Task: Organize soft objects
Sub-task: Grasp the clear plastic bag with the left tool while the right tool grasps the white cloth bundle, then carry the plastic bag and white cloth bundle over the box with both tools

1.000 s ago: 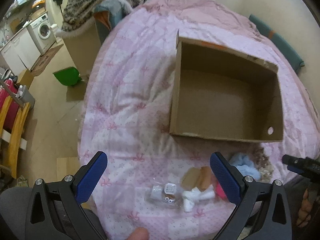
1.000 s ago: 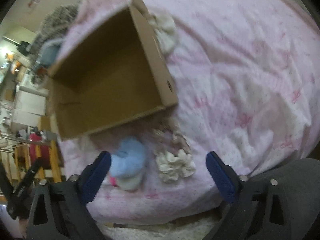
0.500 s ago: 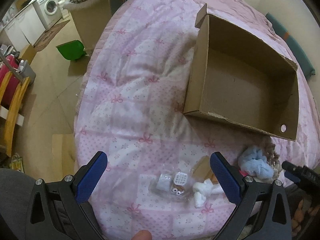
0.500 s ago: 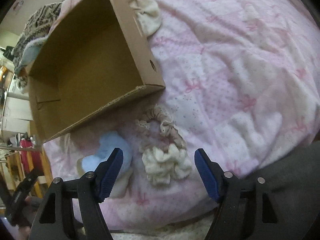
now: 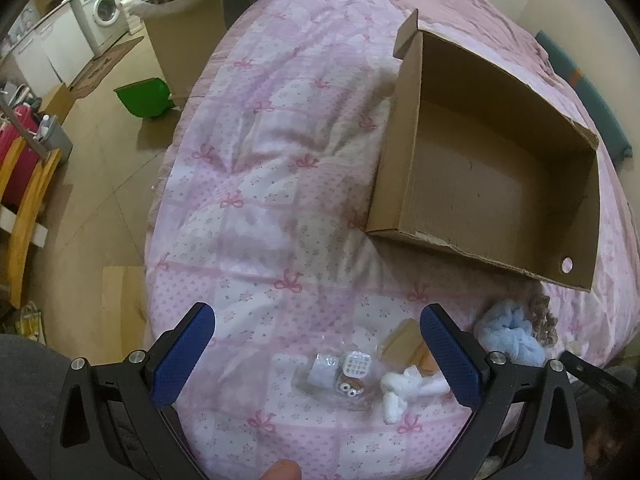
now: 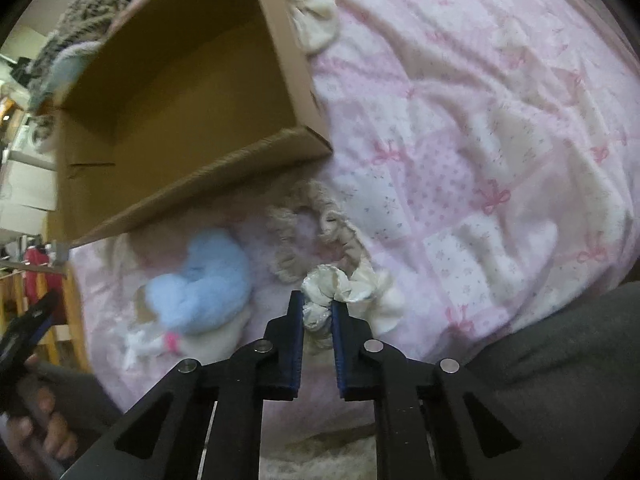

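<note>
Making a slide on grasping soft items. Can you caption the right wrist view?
Right gripper pinches a cream scrunchie on the pink quilt, beside an empty cardboard box.

Both wrist views overlook cardboard box [image 5: 496,176]

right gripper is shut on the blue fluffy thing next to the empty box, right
Not quite. The right wrist view shows the right gripper shut on the cream scrunchie, not the blue fluffy thing, which lies untouched to its left. The rest holds: both lie beside the empty box.
</note>
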Demonstrator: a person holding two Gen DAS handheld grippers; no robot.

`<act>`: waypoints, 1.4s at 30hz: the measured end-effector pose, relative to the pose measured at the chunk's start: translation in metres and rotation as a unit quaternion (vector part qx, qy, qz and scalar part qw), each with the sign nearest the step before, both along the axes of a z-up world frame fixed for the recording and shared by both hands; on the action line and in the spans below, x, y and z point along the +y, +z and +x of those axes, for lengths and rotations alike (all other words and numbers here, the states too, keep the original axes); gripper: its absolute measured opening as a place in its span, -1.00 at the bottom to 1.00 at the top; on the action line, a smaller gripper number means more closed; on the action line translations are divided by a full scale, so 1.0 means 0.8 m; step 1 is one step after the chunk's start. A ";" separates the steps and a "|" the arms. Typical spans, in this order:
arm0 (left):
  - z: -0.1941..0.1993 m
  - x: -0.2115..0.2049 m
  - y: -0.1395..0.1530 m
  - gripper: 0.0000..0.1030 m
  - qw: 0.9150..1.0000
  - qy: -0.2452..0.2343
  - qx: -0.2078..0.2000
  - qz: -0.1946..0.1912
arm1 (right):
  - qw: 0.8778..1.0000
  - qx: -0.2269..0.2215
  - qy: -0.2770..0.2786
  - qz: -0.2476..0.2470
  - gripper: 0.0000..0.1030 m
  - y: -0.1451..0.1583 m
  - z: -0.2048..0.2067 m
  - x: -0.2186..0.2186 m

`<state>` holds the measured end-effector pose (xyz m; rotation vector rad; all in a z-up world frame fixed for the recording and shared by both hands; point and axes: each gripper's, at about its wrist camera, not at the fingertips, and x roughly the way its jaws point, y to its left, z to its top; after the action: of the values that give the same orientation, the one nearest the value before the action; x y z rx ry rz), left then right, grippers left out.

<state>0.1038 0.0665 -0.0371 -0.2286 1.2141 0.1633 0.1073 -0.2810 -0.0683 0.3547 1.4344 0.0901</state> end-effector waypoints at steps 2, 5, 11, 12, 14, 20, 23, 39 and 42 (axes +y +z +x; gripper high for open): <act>0.000 -0.001 0.000 0.99 1.000 -0.003 -0.001 0.000 | 0.999 -0.023 -0.001 0.026 -0.74 0.026 -0.004 -0.006; -0.001 -0.002 -0.002 0.99 1.000 -0.007 0.002 -0.001 | 0.995 -0.067 0.007 0.076 -0.74 0.060 -0.003 -0.016; -0.004 0.005 -0.026 0.86 0.999 -0.007 0.037 -0.024 | 0.983 -0.131 0.027 0.129 -0.74 0.084 0.006 -0.012; -0.004 0.005 -0.031 0.81 0.999 -0.007 0.046 -0.024 | 0.981 -0.134 0.030 0.135 -0.74 0.081 0.009 -0.008; -0.004 0.004 -0.041 0.66 0.997 -0.012 0.064 -0.028 | 0.980 -0.140 0.034 0.140 -0.74 0.072 0.007 -0.001; 0.000 -0.011 -0.080 0.38 0.990 -0.039 0.128 -0.047 | 0.981 -0.124 0.021 0.147 -0.74 0.045 0.001 -0.001; 0.003 -0.023 -0.096 0.30 0.987 -0.050 0.151 -0.035 | 0.980 -0.132 0.024 0.146 -0.74 0.047 0.003 0.001; 0.000 -0.041 -0.079 -0.76 0.990 -0.066 0.126 -0.014 | 0.979 -0.134 0.045 0.149 -0.74 0.044 -0.002 0.013; -0.001 -0.036 -0.053 -0.76 0.994 -0.059 0.088 -0.005 | 0.978 -0.133 0.044 0.153 -0.74 0.042 -0.001 0.011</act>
<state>0.1028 0.0380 -0.0798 -0.1531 1.4007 0.0746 0.1067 -0.2720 -0.0344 0.5107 1.1691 0.4201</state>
